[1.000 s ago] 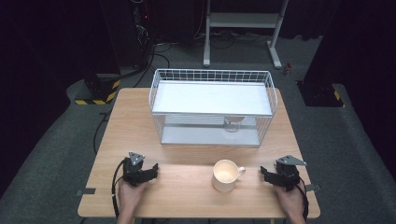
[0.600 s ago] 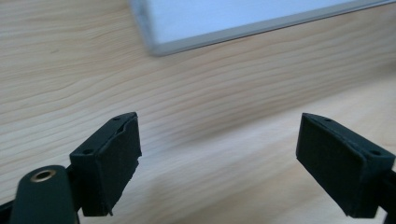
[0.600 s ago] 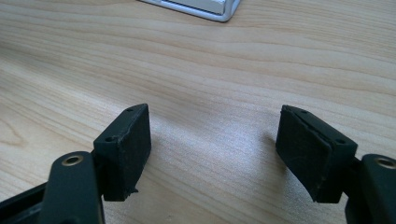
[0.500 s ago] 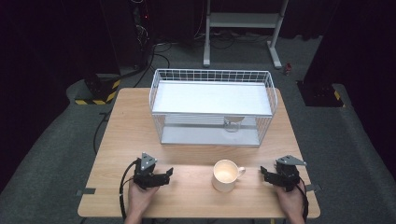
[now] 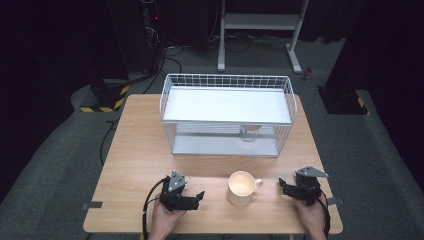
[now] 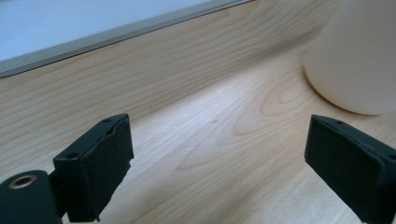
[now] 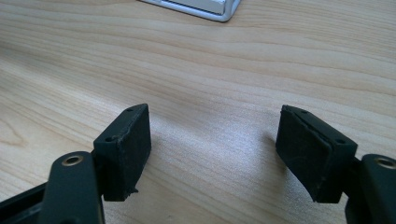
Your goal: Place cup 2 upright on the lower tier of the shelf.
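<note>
A cream mug (image 5: 241, 187) stands near the table's front edge, its handle turned to the right. My left gripper (image 5: 199, 198) lies just left of it, jaws pointing at the mug. In the left gripper view the jaws (image 6: 224, 144) stand wide open and have just been opening, with bare wood between them and the mug (image 6: 355, 51) ahead at the upper right, a little apart. My right gripper (image 5: 283, 187) rests right of the mug and points left at it. Its jaws (image 7: 215, 140) are open over the tabletop with nothing between them.
A white wire basket (image 5: 227, 82) with a white floor takes up the table's far half. A small clear glass (image 5: 248, 132) stands inside it near the front wall. Its base edge (image 6: 93, 42) runs across the left gripper view. The wooden table's front edge (image 5: 210, 231) is close behind both hands.
My left gripper has slid to the right along the front of the table, toward the mug, and its jaws have spread wider. The right gripper and the mug have stayed put.
</note>
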{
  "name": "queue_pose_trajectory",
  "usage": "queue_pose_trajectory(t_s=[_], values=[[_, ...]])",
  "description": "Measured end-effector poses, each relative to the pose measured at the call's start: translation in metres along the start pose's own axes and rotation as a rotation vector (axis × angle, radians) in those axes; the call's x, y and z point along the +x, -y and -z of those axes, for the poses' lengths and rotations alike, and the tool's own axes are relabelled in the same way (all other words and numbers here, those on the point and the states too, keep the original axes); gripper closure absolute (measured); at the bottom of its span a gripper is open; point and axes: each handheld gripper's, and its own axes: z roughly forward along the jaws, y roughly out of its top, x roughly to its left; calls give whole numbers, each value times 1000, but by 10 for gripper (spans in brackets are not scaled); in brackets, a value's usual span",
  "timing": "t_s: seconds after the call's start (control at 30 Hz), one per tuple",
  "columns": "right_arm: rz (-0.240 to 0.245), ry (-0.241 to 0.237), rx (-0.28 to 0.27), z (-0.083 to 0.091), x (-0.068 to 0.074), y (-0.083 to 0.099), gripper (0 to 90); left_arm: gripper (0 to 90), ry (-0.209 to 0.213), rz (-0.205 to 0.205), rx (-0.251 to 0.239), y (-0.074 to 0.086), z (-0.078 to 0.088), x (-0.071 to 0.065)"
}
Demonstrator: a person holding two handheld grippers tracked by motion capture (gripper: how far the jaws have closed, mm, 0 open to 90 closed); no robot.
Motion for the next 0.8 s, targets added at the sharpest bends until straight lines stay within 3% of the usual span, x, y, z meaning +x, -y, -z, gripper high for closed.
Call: queue_pose_trajectory(t_s=[0.23, 0.63, 0.8], values=[[0, 0, 0, 0, 0, 0, 265, 60, 44, -44, -6, -5, -8, -18], [0, 0, 0, 0, 0, 0, 265, 33, 114, -57, -13, -13, -18, -37], [1, 0, 0, 0, 0, 0, 265, 1, 137, -66, 7, -15, -24, -41]])
